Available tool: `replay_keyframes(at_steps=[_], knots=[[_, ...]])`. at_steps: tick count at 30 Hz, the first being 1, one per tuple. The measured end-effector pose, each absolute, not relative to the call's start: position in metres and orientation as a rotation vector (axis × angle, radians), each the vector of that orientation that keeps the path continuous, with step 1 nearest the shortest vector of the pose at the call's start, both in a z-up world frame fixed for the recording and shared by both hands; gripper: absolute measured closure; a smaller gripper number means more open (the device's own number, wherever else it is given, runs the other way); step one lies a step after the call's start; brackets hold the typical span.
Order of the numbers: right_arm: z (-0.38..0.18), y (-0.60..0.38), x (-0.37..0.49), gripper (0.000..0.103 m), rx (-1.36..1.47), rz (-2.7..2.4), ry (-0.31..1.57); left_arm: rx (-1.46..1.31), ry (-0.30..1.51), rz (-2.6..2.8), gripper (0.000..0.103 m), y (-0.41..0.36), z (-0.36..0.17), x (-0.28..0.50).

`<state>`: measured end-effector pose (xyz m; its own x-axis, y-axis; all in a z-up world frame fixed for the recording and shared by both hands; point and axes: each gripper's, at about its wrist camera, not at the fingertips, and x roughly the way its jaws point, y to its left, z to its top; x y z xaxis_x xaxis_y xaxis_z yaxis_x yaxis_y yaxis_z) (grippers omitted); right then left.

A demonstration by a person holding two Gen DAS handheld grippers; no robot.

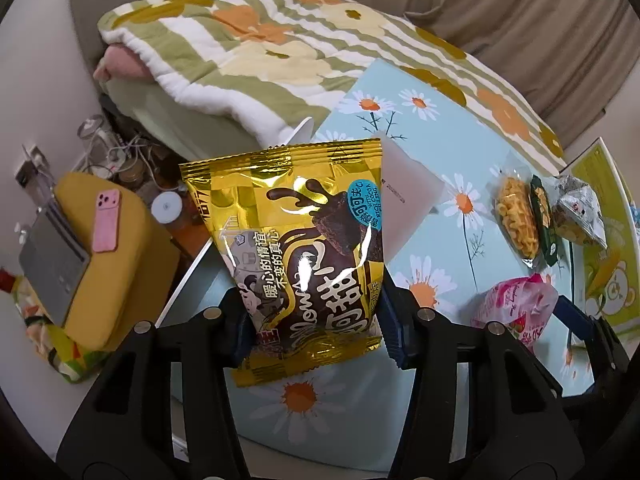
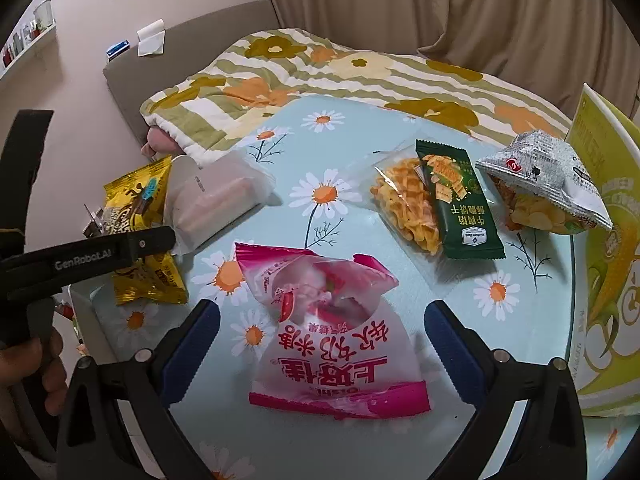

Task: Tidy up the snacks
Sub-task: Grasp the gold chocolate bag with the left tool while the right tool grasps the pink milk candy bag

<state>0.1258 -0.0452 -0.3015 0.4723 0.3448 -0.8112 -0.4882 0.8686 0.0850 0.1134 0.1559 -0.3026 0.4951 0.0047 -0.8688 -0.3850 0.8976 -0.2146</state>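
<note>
The gold bag (image 1: pixel 304 256) sits between the left tongs (image 1: pixel 316 328), whose blue pads clamp its lower sides; it stands up ahead of the tongs, long axis along the fingers, top seal pointing away toward the bed (image 1: pixel 256 52), at the left edge of the worktop (image 1: pixel 440 128). The pink bag (image 2: pixel 336 332) lies flat on the worktop between the fingers of the right tongs (image 2: pixel 322 344), which stand wide, pads clear of it; its long axis runs along the fingers, its printed seal nearest the camera. Beyond it lie a green packet (image 2: pixel 456 200) and a silver bag (image 2: pixel 548 176).
</note>
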Motion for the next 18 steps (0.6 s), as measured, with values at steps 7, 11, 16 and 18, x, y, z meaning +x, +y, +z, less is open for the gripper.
replay_keyframes(at_steps=[7, 11, 16, 18], knots=[[-0.308, -0.036, 0.129, 0.018, -0.199, 0.515, 0.968, -0.373, 1.024, 0.219, 0.056, 0.154, -0.292, 0.109], [-0.312, -0.033, 0.131, 0.019, -0.222, 0.498, 0.967, -0.368, 1.023, 0.201, 0.056, 0.153, -0.289, 0.109], [-0.320, -0.032, 0.129, 0.036, -0.256, 0.474, 0.972, -0.339, 1.028, 0.173, 0.056, 0.150, -0.286, 0.108], [-0.322, -0.032, 0.128, 0.046, -0.264, 0.472, 0.978, -0.334, 1.029, 0.156, 0.056, 0.149, -0.285, 0.108]])
